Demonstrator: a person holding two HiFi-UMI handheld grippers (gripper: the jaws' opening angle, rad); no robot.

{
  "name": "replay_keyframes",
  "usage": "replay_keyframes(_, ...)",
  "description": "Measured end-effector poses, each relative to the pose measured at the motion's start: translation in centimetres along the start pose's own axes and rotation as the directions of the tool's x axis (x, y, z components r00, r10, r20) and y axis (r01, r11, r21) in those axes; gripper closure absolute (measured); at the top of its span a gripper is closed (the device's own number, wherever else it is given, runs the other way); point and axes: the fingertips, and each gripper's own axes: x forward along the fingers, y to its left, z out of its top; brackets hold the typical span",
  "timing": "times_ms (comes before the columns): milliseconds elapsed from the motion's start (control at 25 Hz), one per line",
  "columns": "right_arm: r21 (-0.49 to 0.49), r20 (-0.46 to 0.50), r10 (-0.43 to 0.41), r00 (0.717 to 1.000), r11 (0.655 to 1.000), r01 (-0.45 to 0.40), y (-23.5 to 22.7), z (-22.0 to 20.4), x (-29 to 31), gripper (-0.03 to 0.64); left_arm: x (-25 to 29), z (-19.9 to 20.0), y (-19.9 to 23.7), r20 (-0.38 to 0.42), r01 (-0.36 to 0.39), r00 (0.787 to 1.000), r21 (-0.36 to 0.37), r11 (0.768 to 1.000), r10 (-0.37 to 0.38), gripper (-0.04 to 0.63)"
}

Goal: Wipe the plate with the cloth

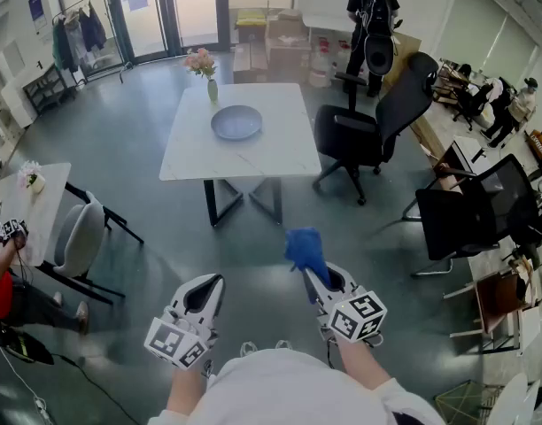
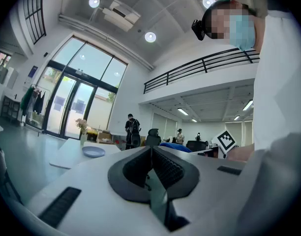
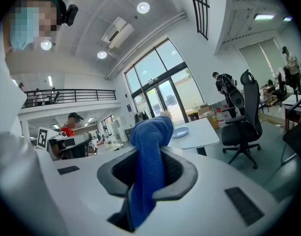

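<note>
A pale blue plate (image 1: 236, 122) lies on the white square table (image 1: 280, 149) well ahead of me; it also shows small in the left gripper view as the plate (image 2: 93, 152) and behind the cloth in the right gripper view as the plate (image 3: 180, 132). My right gripper (image 1: 312, 271) is shut on a blue cloth (image 1: 305, 249), which bulges out past the jaws as the cloth (image 3: 149, 157). My left gripper (image 1: 211, 282) is shut with nothing in it, its jaws pressed together (image 2: 151, 151). Both grippers hang near my body, far from the table.
A vase of pink flowers (image 1: 203, 65) stands at the table's far left corner. A black office chair (image 1: 373, 127) sits right of the table, more chairs (image 1: 470, 211) and desks further right. A grey chair (image 1: 78, 237) and a second white table (image 1: 50, 202) are at the left. People stand at the back and sides.
</note>
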Motion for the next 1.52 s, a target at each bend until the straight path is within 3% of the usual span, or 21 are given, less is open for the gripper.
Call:
replay_keyframes(760, 0.041, 0.007, 0.055, 0.998, 0.998, -0.055, -2.7, -0.2, -1.4, 0.525, 1.1, -1.9, -1.6, 0.006, -0.074, 0.997, -0.018, 0.997, 0.074, 0.561)
replay_keyframes(1040, 0.085, -0.026, 0.071, 0.997, 0.994, -0.069, -4.0, -1.8, -0.5, 0.525, 0.7, -5.0, -0.9, -0.007, -0.124, 0.992, -0.15, 0.981, 0.124, 0.561)
replay_keyframes(1280, 0.099, -0.035, 0.063, 0.997, 0.993, -0.059, -5.7, -1.4, 3.3, 0.525, 2.9, -5.1, 3.2, -0.005, -0.133, 0.991, -0.147, 0.98, 0.134, 0.561)
replay_keyframes(1520, 0.094, -0.024, 0.031, 0.999, 0.995, -0.028, -6.1, 0.6, 10.4, 0.525, 5.1, -3.5, 11.3, -0.002, -0.119, 0.993, -0.152, 0.981, 0.12, 0.561)
